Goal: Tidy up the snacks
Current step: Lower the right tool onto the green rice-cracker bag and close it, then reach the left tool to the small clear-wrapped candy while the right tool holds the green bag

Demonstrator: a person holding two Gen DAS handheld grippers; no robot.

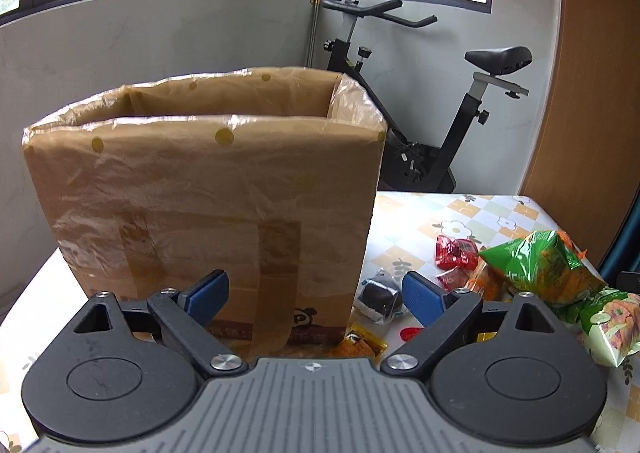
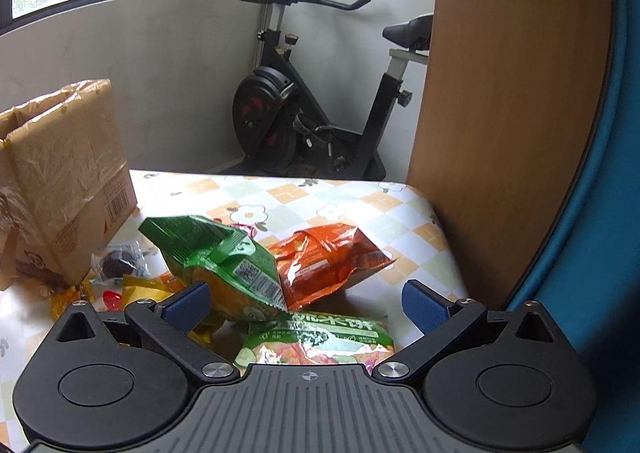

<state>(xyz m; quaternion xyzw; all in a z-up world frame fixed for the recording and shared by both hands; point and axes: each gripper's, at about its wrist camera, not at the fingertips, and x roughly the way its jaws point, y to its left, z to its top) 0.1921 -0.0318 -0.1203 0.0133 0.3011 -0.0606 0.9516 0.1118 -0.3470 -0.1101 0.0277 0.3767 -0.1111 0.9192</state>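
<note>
A tall cardboard box (image 1: 208, 189) lined with clear plastic stands open-topped on the table, directly ahead in the left wrist view; the same box (image 2: 68, 177) appears at the left of the right wrist view. My left gripper (image 1: 316, 295) is open in front of its lower right corner, nothing between the pads. A dark round wrapped snack (image 1: 380, 299), red candies (image 1: 456, 253) and green chip bags (image 1: 548, 269) lie to the right. My right gripper (image 2: 306, 303) is open above a green bag (image 2: 216, 261), an orange bag (image 2: 328, 261) and a flat green packet (image 2: 320, 341).
The table wears a flower-patterned checked cloth (image 2: 360, 205). Small yellow and red wrapped sweets (image 2: 116, 293) lie by the box. An exercise bike (image 2: 304, 113) stands behind the table, a wooden panel (image 2: 500, 113) rises at the right, and a blue surface (image 2: 592, 233) lies beyond it.
</note>
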